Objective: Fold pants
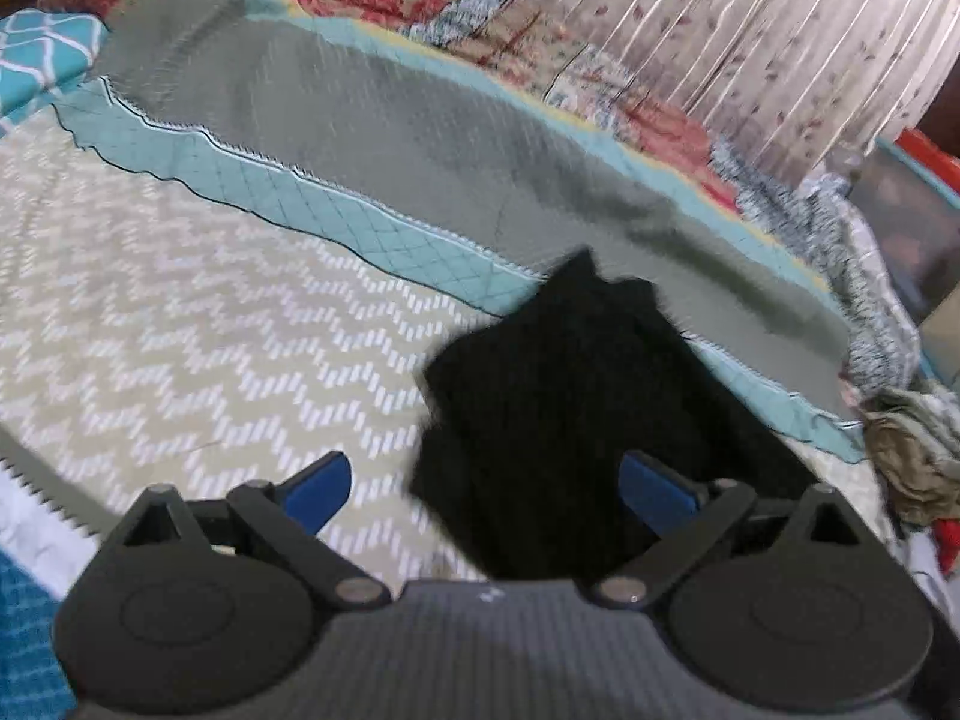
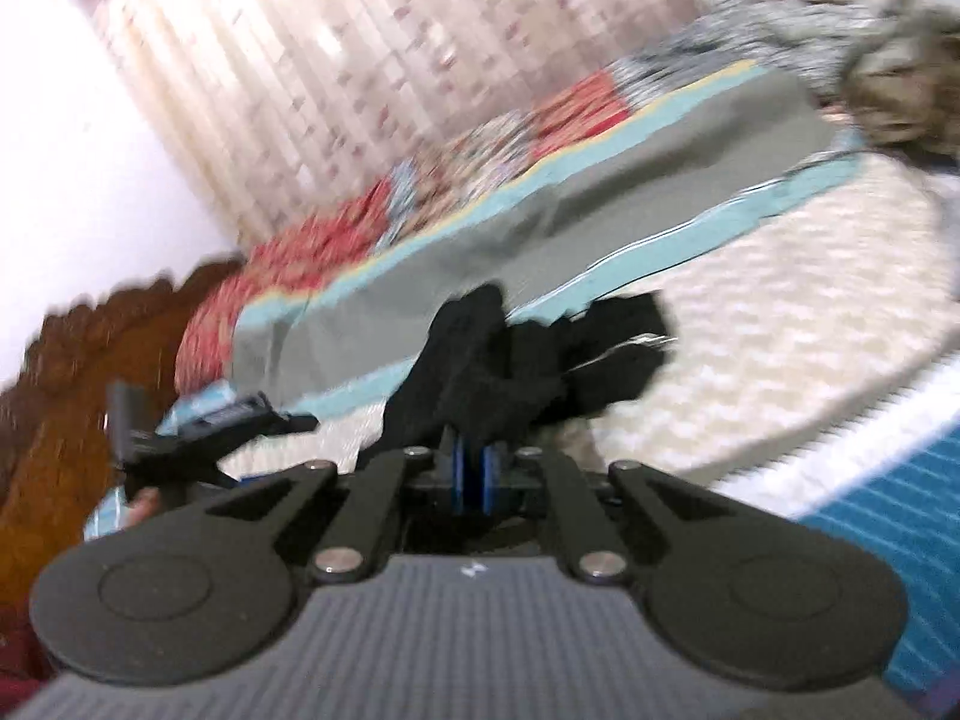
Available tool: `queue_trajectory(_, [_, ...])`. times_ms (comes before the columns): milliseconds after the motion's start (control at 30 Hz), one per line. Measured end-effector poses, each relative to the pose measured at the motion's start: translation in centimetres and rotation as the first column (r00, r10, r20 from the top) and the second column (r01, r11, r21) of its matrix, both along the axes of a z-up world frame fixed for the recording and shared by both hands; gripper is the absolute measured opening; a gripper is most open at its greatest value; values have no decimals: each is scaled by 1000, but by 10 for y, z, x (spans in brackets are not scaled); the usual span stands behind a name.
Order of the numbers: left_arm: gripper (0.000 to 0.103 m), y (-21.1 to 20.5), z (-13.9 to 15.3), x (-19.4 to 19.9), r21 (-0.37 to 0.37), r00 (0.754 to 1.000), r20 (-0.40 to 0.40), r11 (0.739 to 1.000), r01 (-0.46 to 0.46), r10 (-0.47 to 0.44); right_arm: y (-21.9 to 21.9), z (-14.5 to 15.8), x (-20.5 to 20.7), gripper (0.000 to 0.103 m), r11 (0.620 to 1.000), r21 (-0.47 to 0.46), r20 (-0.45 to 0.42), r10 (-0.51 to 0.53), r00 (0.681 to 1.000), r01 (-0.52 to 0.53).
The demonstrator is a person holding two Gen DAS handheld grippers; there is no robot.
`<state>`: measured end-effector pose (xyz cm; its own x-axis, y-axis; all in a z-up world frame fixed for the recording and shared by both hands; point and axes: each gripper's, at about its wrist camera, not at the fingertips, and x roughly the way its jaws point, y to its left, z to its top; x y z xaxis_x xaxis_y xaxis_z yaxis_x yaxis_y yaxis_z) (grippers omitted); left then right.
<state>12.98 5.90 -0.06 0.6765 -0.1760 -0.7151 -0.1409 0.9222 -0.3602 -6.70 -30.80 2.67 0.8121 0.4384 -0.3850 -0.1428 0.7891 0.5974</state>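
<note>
Covering the bed, a zigzag cream spread (image 1: pixel 180 324) bears the black pants (image 1: pixel 558 396), bunched beside a grey-and-teal quilt (image 1: pixel 372 138). Left gripper (image 1: pixel 483 480): jaws spread wide over the pants. Right gripper (image 2: pixel 474 471): jaws pressed together, pinching pants fabric.

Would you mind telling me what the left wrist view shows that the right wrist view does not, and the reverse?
Only the left wrist view shows the left gripper from behind, its blue fingers spread wide with nothing clamped, and a teal lattice-print cloth at far left.

Only the right wrist view shows the right gripper shut on the black pants, a carved wooden headboard, and the left gripper from the side.

Both show the black pants, the grey cloth strip, the chevron bedspread and the floral curtain.
</note>
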Motion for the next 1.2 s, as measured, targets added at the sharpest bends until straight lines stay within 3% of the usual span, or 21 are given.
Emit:
queue_trajectory(133, [101, -23, -26, 42, 35, 996, -81, 999, 28, -25, -34, -2, -15, 9, 993, -39, -21, -113, 993, 112])
queue_trajectory(233, [101, -61, -53, 69, 50, 976, -167, 987, 153, -143, -38, -15, -10, 9, 987, -28, -71, -159, 985, 158])
queue_trajectory(267, [78, -73, -61, 73, 70, 968, -186, 981, 183, -168, -39, -21, -8, 9, 986, -19, -86, -167, 982, 166])
queue_trajectory(300, [48, -82, -66, 76, 120, 963, -203, 972, 204, -177, -35, -24, -7, 9, 986, -14, -90, -169, 982, 168])
queue_trajectory(333, [41, -86, -65, 75, 160, 965, -192, 964, 211, -179, -32, -25, -3, 9, 986, -13, -88, -165, 982, 164])
queue_trajectory(367, [19, -83, -58, 73, 149, 966, -170, 964, 219, -193, -31, -24, -2, 9, 988, -14, -82, -156, 984, 155])
queue_trajectory(467, [14, -36, -13, 53, 7, 979, -78, 982, 191, -190, -19, -26, 0, 9, 995, -24, -45, -97, 994, 96])
queue_trajectory(567, [13, 26, 39, 14, -16, 992, 44, 993, 116, -115, 5, -23, 22, 9, 1000, -13, -29, 8, 1000, -9])
queue_trajectory(667, [13, 106, 72, -42, 14, 993, 112, 999, -39, 37, 44, -25, 49, 10, 989, 23, -8, 144, 990, -144])
queue_trajectory(767, [14, 163, 75, -98, 99, 976, 97, 974, -206, 196, 91, -39, 78, 17, 958, 66, -31, 283, 959, -281])
queue_trajectory(800, [16, 175, 67, -114, 132, 969, 68, 961, -245, 237, 106, -46, 87, 23, 946, 53, -62, 322, 945, -319])
queue_trajectory(833, [17, 181, 56, -127, 171, 965, 35, 949, -263, 261, 116, -51, 94, 37, 943, 29, -87, 332, 939, -331])
queue_trajectory(900, [31, 182, 25, -140, 254, 954, -71, 931, -264, 290, 120, -64, 107, 41, 950, -15, -110, 309, 945, -312])
queue_trajectory(967, [35, 179, -1, -150, 277, 939, -139, 923, -267, 314, 107, -75, 123, 41, 968, -23, -143, 243, 960, -248])
queue_trajectory(1033, [43, 179, -14, -163, 262, 932, -142, 921, -288, 332, 83, -85, 144, 42, 989, -37, -176, 135, 975, -143])
queue_trajectory(1100, [50, 177, -11, -169, 221, 933, -115, 924, -312, 342, 58, -93, 175, 47, 993, -113, -203, 1, 979, -25])
queue_trajectory(1200, [53, 181, -2, -158, 217, 935, -78, 922, -322, 345, 31, -113, 229, 56, 970, -218, -252, -163, 954, 108])
